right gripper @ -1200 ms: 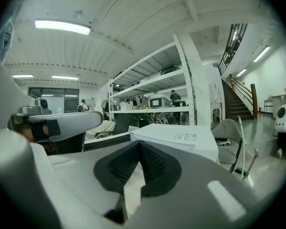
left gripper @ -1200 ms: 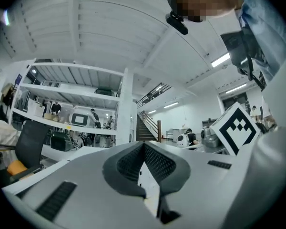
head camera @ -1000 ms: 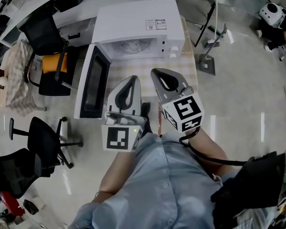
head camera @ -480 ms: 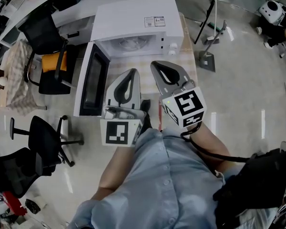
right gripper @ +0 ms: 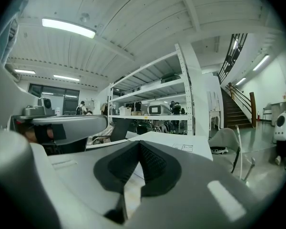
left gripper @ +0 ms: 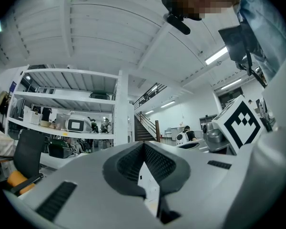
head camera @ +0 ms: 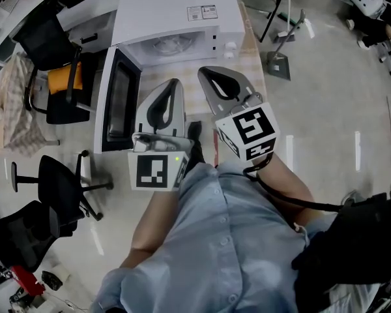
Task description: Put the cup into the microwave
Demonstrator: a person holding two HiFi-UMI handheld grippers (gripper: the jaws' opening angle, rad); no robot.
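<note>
Before the microwave [head camera: 176, 12], which stands on the worktop [head camera: 253, 67] with its door [head camera: 117, 103] swung wide open, the left claw [head camera: 172, 83] and the right claw [head camera: 206, 72] are held side by side. Each is pressed together with nothing pinched. Where the cup is, no view shows.

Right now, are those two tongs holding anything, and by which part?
Nothing is held. The left tongs and the right tongs are both shut and empty, pointed toward the open microwave.
</note>
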